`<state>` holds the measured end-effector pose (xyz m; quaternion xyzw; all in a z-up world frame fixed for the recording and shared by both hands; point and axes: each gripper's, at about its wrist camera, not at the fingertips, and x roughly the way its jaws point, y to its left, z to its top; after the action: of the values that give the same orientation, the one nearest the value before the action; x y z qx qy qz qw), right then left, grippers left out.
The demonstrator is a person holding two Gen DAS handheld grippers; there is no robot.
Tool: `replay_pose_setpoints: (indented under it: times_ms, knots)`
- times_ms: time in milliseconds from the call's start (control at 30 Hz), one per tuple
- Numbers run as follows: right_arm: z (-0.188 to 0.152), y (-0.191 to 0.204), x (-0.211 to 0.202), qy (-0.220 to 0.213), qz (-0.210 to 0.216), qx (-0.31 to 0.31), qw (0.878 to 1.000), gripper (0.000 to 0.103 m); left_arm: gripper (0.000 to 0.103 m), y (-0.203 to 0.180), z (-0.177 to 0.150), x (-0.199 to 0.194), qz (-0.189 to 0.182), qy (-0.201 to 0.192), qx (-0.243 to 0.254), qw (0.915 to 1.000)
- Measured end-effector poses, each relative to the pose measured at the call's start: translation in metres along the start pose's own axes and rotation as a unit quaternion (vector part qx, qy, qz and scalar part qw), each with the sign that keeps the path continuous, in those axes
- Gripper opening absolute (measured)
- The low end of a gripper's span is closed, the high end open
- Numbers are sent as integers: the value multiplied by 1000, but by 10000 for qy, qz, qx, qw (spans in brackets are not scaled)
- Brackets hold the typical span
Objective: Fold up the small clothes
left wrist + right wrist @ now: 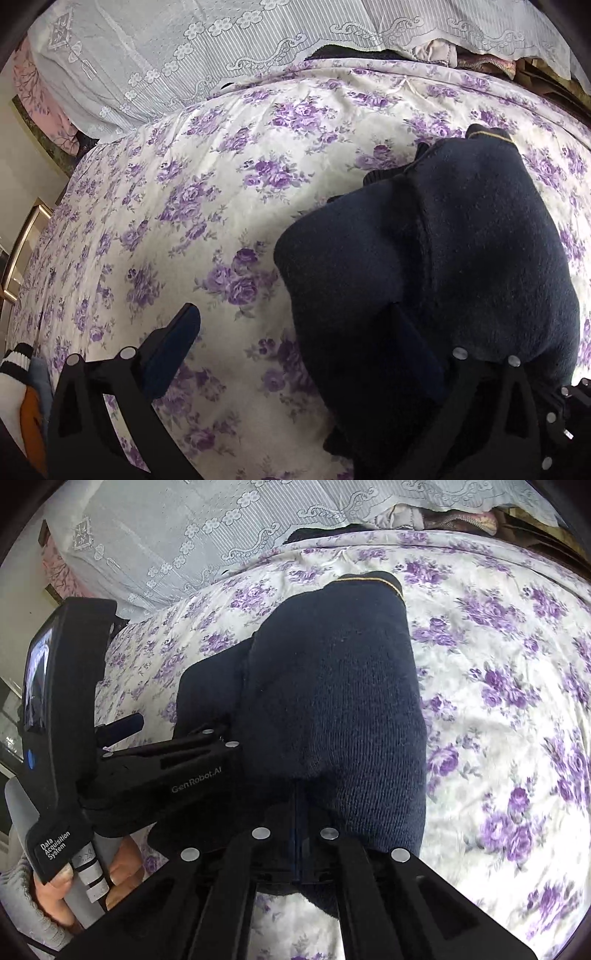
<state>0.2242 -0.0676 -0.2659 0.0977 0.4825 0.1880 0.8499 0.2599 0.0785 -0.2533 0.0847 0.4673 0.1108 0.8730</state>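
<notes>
I see the navy sweater [332, 701] lying bunched on the flowered bedsheet [221, 206]. My right gripper [301, 823] is clenched on its near edge. My left gripper [295, 332] stands wide apart, released, one finger against the cloth

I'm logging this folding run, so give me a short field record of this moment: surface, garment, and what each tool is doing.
surface: floral bedsheet, white with purple roses
garment: dark navy knit garment, bunched in a heap, thin yellow line at its far edge
left tool: jaws wide open, one finger over bare sheet, the other at the garment's edge, not gripping
right tool: jaws closed together at the garment's near edge; whether cloth is pinched cannot be told
background: white lace cloth beyond the sheet
</notes>
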Motion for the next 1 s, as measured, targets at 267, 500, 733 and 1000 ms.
replay_pose_setpoints:
  times_ms: [267,500,733,1000]
  knots:
    - [25,2,-59,-782,132,-287,9964,4,92,18,0,-28,-493,-68,-237,9985]
    - [76,-22,-7,-358,-171,101,9992,3,94,2,-3,0,-449,222,-241,9985]
    - [72,-38,14,-325,-140,239,9991,0,99,3,-5,8,-338,-39,-178,9993]
    - [68,-34,13,-331,-235,157,9991,0,99,7,-4,10,-483,54,-261,9985]
